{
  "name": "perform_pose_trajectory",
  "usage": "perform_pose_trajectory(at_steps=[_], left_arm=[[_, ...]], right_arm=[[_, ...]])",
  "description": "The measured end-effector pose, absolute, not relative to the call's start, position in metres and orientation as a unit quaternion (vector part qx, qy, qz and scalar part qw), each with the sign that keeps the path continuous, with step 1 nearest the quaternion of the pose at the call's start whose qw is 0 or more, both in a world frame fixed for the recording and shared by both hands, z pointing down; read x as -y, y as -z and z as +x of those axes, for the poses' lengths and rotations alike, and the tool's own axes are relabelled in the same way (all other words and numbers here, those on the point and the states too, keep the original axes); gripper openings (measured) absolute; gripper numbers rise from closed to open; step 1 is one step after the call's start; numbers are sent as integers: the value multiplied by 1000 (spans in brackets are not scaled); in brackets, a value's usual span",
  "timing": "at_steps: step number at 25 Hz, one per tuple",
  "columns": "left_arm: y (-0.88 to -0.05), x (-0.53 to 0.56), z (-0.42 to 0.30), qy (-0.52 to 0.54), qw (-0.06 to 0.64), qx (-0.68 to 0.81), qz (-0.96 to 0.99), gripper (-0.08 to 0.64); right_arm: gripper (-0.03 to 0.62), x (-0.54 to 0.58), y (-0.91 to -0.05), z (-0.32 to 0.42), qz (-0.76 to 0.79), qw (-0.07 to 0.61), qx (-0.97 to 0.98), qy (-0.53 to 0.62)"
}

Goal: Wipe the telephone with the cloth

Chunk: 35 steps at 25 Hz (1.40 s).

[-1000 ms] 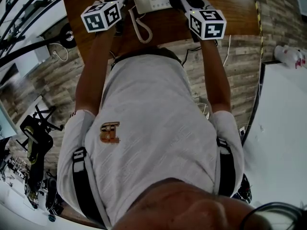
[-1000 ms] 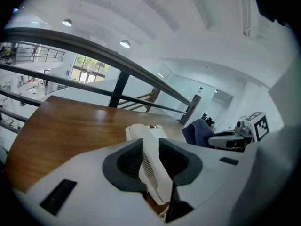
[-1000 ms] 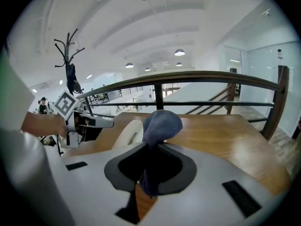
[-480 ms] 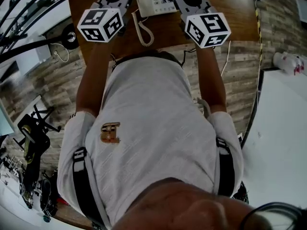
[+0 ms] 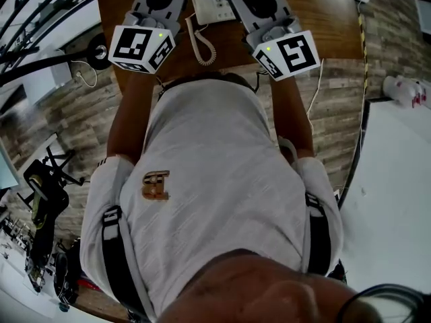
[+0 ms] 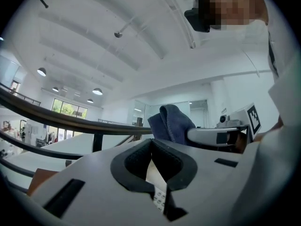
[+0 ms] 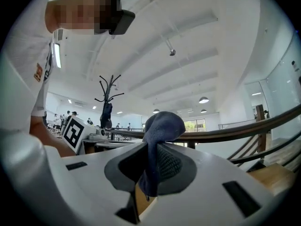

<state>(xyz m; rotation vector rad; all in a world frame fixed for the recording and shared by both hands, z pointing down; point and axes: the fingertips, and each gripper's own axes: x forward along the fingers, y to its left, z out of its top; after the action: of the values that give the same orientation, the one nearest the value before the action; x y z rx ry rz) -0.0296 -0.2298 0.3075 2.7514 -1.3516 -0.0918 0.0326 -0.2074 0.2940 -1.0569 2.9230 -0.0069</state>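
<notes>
The white telephone (image 5: 214, 7) lies on the wooden table (image 5: 323, 12), and its coiled cord (image 5: 200, 42) trails toward the person. Through the gap under the left jaws I see its keys (image 6: 160, 199). My right gripper (image 7: 153, 147) is shut on the dark blue cloth (image 7: 162, 124), which bunches up above the jaws. It hangs over the telephone's near end. My left gripper (image 6: 151, 144) is held level beside it, to the telephone's left. Its jaws have just been closing, they stand shut, and nothing is between them. The cloth (image 6: 171, 122) shows just beyond them.
Both marker cubes (image 5: 141, 46) (image 5: 289, 51) hover over the table's near edge, in front of the person's chest. A white surface (image 5: 397, 180) lies to the right, wood-patterned floor around. A dark railing (image 6: 70, 124) and a coat rack (image 7: 107, 98) stand in the hall.
Both grippers have risen toward the head camera and now cover more of the telephone. The blue cloth has come up with the right gripper.
</notes>
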Motion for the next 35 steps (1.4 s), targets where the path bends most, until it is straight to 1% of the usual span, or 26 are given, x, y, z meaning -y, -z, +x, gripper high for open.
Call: perform_pose_trajectory(at_steps=[7, 35], left_arm=[[-294, 216, -26, 37, 17, 435, 900, 18], [-298, 220, -31, 42, 28, 436, 898, 18]], right_arm=[[60, 195, -287, 31, -331, 31, -943, -8], [60, 197, -299, 35, -341, 32, -939, -3]])
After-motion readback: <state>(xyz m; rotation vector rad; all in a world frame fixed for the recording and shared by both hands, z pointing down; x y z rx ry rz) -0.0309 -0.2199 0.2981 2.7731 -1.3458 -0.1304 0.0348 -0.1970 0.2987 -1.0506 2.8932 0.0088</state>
